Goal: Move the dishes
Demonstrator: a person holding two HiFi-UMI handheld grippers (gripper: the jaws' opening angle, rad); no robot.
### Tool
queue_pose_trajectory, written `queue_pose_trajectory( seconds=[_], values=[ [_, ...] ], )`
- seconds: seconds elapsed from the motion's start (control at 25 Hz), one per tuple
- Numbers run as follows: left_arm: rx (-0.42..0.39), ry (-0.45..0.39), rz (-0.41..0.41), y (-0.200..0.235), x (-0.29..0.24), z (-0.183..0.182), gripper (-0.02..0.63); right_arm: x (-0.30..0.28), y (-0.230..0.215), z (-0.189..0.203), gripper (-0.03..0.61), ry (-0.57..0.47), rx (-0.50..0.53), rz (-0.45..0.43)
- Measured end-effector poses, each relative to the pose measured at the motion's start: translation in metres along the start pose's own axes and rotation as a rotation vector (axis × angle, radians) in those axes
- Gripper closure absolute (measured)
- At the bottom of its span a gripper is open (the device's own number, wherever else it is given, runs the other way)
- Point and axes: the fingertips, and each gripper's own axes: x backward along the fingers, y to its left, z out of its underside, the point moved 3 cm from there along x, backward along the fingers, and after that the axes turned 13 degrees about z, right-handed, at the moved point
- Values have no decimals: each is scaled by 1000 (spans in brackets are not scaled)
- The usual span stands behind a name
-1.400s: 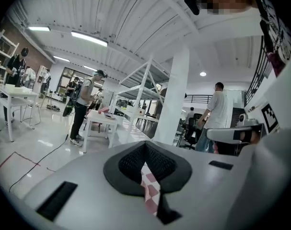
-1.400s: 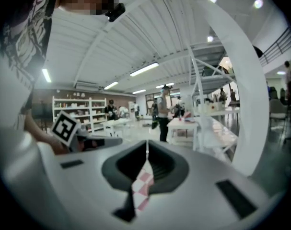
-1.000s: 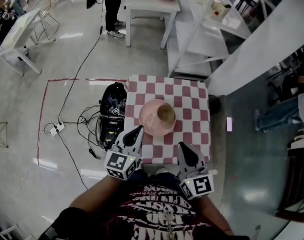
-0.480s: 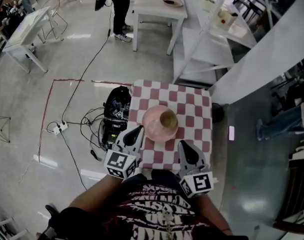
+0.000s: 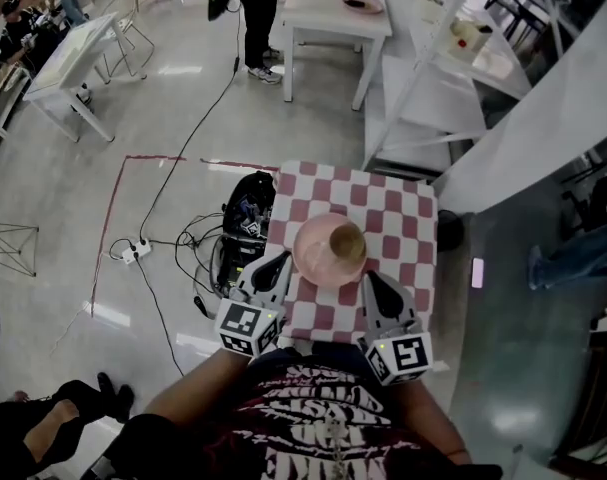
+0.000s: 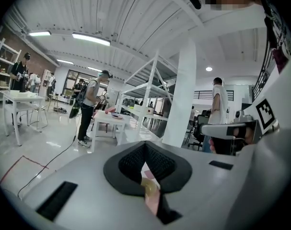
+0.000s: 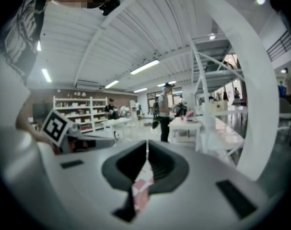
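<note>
A pink plate (image 5: 316, 258) lies on the red-and-white checkered table (image 5: 398, 218), and a tan bowl (image 5: 346, 240) sits on its right half. My left gripper (image 5: 276, 261) is at the table's near left edge, just short of the plate, shut and empty. My right gripper (image 5: 372, 281) is over the near edge, right of the plate, also shut with nothing in it. In the left gripper view, the plate (image 6: 152, 200) and bowl (image 6: 148, 187) show below the closed jaws of the left gripper (image 6: 145, 147). The right gripper view shows the right gripper (image 7: 147, 145) over checkered cloth (image 7: 141, 188).
A black bag (image 5: 247, 213) and tangled cables lie on the floor against the table's left side. Red tape (image 5: 113, 218) marks the floor. A white table with dishes (image 5: 338, 3) and a standing person (image 5: 255, 8) are farther off. White shelving (image 5: 433, 88) stands at the right.
The checkered table and plate have come nearer to both grippers in the head view. The right gripper has edged forward. Someone's legs have come into view at the lower left.
</note>
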Motion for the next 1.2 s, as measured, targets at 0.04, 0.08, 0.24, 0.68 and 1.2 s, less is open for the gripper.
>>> queue_pose_trajectory(
  seconds=[0.04, 0.08, 0.24, 0.68, 1.2],
  values=[
    [-4, 4, -4, 1, 0, 1, 588, -2, -3, 0, 545, 0, -3, 1],
    [-13, 8, -10, 4, 0, 1, 588, -4, -5, -1, 544, -2, -5, 2],
    [-12, 43, -42, 22, -4, 8, 588, -13, -12, 1, 545, -17, 10, 4],
    [154, 126, -24, 50, -38, 35, 588, -42, -4, 28, 545, 63, 90, -39],
    [194, 172, -56, 50, -2, 72, 588, -48, -26, 73, 545, 210, -21, 82]
  ],
)
